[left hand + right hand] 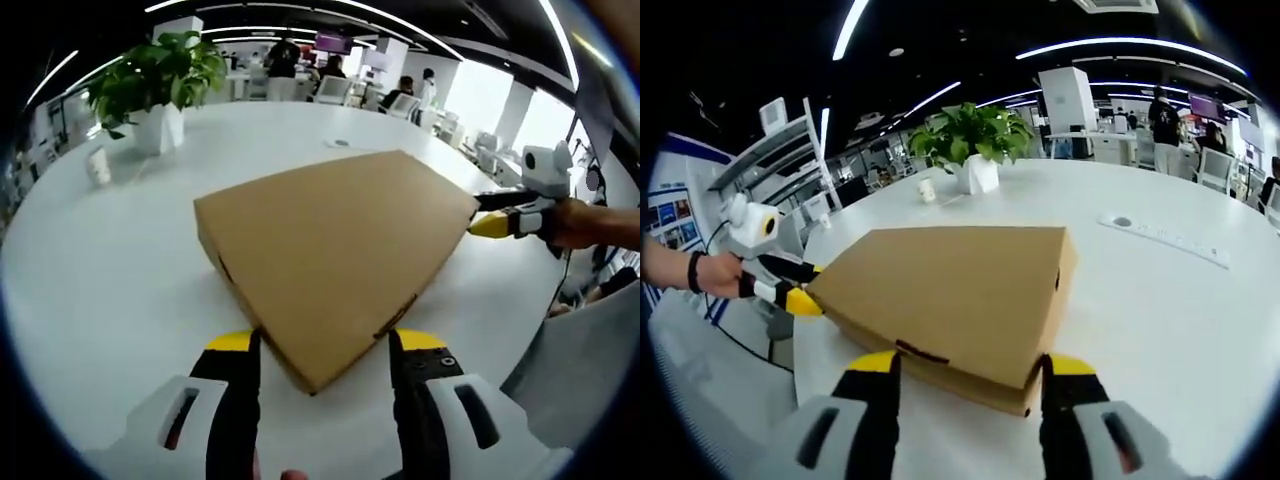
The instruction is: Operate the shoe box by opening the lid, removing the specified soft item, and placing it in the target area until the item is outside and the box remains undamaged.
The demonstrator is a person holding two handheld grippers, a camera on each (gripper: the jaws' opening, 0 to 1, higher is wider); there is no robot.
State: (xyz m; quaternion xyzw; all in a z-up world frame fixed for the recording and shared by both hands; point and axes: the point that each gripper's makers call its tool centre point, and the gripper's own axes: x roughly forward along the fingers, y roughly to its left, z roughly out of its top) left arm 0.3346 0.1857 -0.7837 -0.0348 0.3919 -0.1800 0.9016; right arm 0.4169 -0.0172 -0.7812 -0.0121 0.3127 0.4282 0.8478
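Both grippers, left (322,350) and right (965,375), stand with jaws apart astride corners of the closed box (335,250). Uneven lifting could crease the lid.

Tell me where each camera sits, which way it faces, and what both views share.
Left gripper view: rides the left hand-held gripper, facing the near corner of the closed cardboard box; the right hand-held gripper and a hand enter from the right.
Right gripper view: rides the right hand-held gripper at the opposite corner; the left hand-held gripper and a hand enter from the left.
Shared: box, white table, potted plant.
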